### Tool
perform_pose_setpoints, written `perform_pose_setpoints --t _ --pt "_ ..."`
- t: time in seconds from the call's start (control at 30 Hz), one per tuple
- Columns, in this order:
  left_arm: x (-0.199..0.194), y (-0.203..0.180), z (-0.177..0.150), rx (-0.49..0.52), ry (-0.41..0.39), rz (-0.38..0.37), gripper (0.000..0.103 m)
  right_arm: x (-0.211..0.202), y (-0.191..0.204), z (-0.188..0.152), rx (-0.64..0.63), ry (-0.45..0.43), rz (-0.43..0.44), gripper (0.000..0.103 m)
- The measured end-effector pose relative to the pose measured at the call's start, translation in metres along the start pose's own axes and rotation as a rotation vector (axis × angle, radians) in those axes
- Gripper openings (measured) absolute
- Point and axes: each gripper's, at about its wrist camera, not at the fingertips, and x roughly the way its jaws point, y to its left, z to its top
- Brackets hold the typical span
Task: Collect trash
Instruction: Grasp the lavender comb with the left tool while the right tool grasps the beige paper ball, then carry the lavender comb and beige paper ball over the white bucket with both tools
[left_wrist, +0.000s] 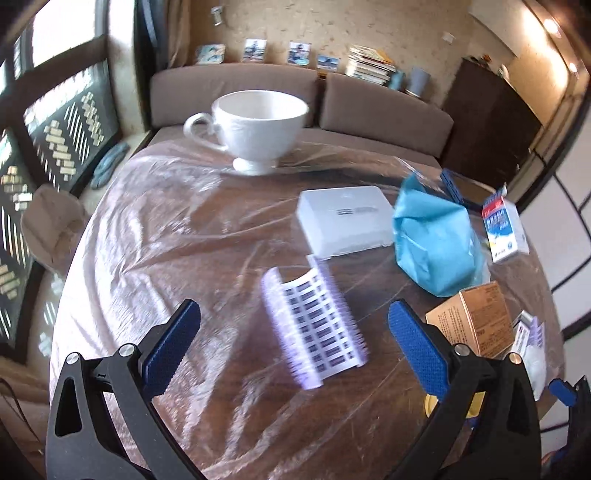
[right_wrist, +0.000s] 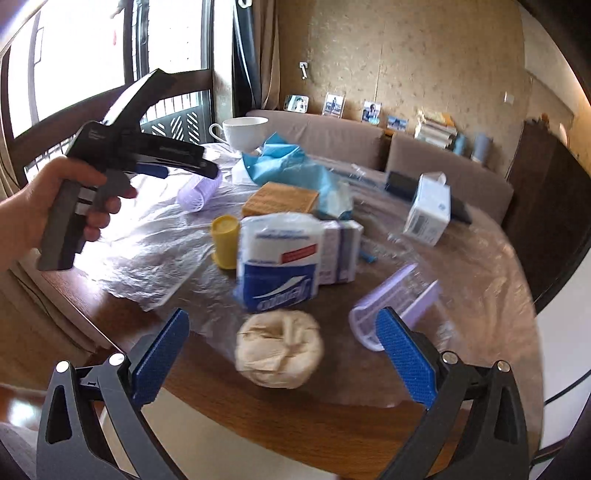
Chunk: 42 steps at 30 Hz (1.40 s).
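Note:
My left gripper (left_wrist: 293, 332) is open above a purple hair roller (left_wrist: 314, 328) wrapped in a barcode label, which lies on the plastic-covered round table (left_wrist: 166, 229). The roller also shows in the right wrist view (right_wrist: 201, 192), under the left gripper held by a hand. My right gripper (right_wrist: 282, 350) is open, with a crumpled beige paper ball (right_wrist: 279, 349) between its fingers near the table's front edge. A blue plastic bag (left_wrist: 434, 240) lies at the right; it also shows in the right wrist view (right_wrist: 295, 166).
A white cup (left_wrist: 256, 129), a white box (left_wrist: 345, 223), a brown carton (left_wrist: 471, 319) and a blue-white carton (left_wrist: 504, 230) stand on the table. The right wrist view shows a tissue pack (right_wrist: 279, 264), a yellow cap (right_wrist: 223, 240), a clear purple tube (right_wrist: 395, 306) and a white carton (right_wrist: 428, 208).

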Motion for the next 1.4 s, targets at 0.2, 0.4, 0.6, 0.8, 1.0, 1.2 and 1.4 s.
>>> perform_pose_setpoints --t 0.2,0.4,0.6,0.8,1.0,1.2,1.4 --pt "0.015 -0.008 0.002 0.022 0.042 0.025 0.102 0.016 -0.005 -0.007 0.080 0.067 0.007 0.086" --pt "0.024 -0.007 0.004 0.017 0.060 0.024 0.093 0.024 -0.007 -0.013 0.103 0.103 -0.006 0.072" --pt "0.026 -0.009 0.002 0.029 0.061 0.011 0.072 0.027 -0.009 -0.013 0.103 0.112 -0.009 0.050" --pt "0.016 -0.004 0.000 0.003 0.046 -0.016 0.045 0.015 -0.013 -0.009 0.100 0.087 -0.006 0.050" --pt "0.000 -0.003 -0.006 -0.015 0.024 -0.017 0.045 0.002 -0.022 -0.007 0.129 0.060 0.025 0.050" --pt "-0.017 -0.008 -0.017 -0.022 0.009 -0.036 0.045 -0.004 -0.035 -0.005 0.164 0.049 0.038 0.050" --pt "-0.039 -0.016 -0.029 -0.015 -0.015 -0.049 0.045 -0.012 -0.044 -0.004 0.186 0.035 0.045 0.050"
